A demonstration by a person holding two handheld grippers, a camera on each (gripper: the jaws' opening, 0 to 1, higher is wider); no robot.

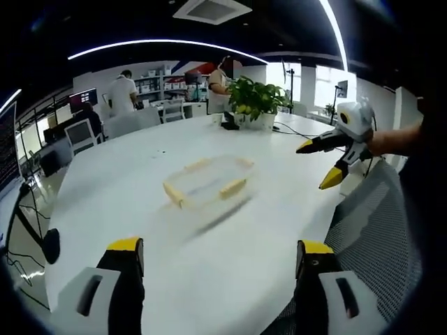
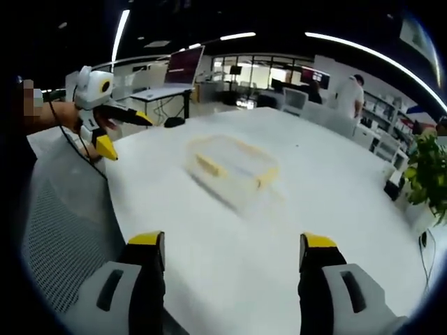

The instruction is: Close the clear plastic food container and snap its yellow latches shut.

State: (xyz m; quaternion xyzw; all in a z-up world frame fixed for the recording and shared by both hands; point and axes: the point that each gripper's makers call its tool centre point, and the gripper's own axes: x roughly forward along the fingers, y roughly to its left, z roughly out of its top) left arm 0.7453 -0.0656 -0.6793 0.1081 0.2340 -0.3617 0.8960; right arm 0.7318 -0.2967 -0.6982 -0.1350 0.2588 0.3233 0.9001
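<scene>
A clear plastic food container point(image 1: 208, 183) with yellow latches lies on the white table point(image 1: 140, 181); motion blur hides how its lid sits. In the right gripper view the same container point(image 2: 234, 167) lies ahead, mid-table. My left gripper point(image 1: 220, 255) hangs open over the near table edge, well short of the container, with nothing between its yellow-tipped jaws. My right gripper point(image 1: 325, 162) shows at the right of the left gripper view, open and in the air beside the table. In its own view the right gripper point(image 2: 234, 248) is open and empty. The left gripper point(image 2: 122, 132) appears at the upper left there, held by a hand.
A potted green plant point(image 1: 257, 99) stands at the table's far side, with cables beside it. A grey mesh chair point(image 1: 380, 230) sits at the near right table edge. Office chairs, monitors and people stand beyond the table.
</scene>
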